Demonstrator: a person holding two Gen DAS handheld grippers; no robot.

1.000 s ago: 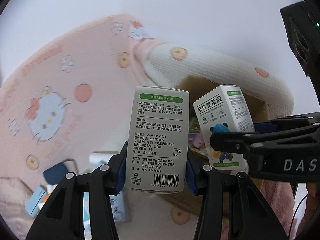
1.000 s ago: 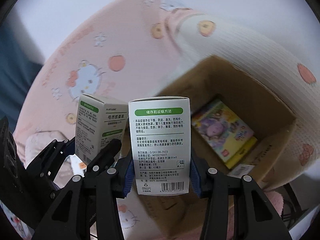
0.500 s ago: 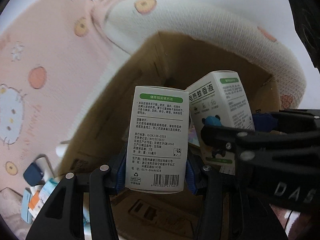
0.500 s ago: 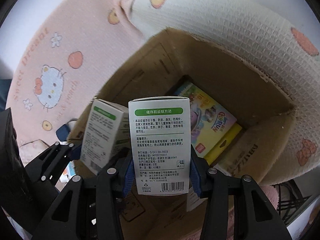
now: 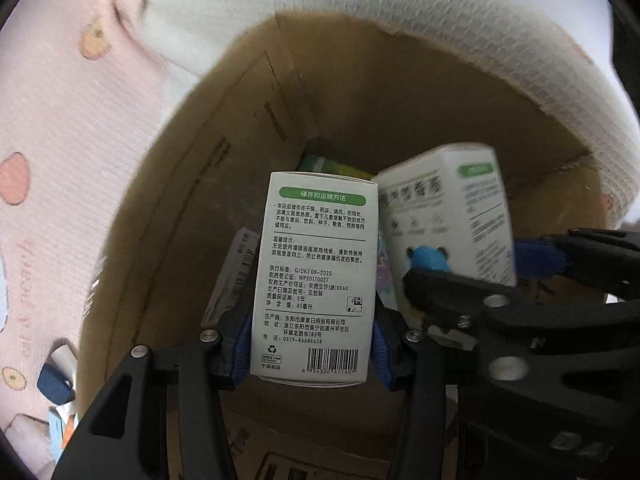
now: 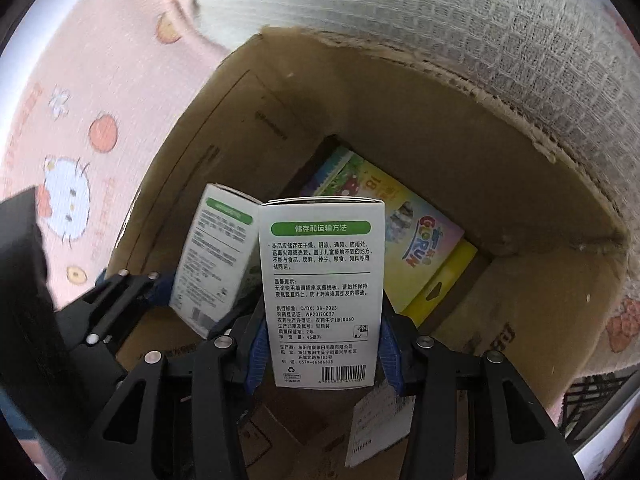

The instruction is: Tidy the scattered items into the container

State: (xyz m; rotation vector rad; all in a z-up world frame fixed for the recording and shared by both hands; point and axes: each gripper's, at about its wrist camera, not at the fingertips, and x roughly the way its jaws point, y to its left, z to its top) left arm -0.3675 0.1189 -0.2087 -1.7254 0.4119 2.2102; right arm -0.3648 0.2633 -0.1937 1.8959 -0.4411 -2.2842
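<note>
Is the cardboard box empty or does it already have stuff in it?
Not empty: a colourful flat package lies on the bottom of the cardboard box, under the two held cartons.

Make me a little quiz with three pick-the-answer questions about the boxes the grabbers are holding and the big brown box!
1. Where is the colourful book?
A. At the bottom of the carton
B. On the pink blanket
C. In the left gripper

2. How many white boxes are being held?
A. One
B. Two
C. Four

3. What state is the right gripper in?
A. Open and empty
B. Shut on a white box
C. Shut on the book

Answers:
1. A: the book lies flat on the floor of the carton.
2. B: the left gripper clamps the left box and the right gripper clamps the right box, both showing in each view.
3. B: its blue pads press both sides of the right box.
</note>
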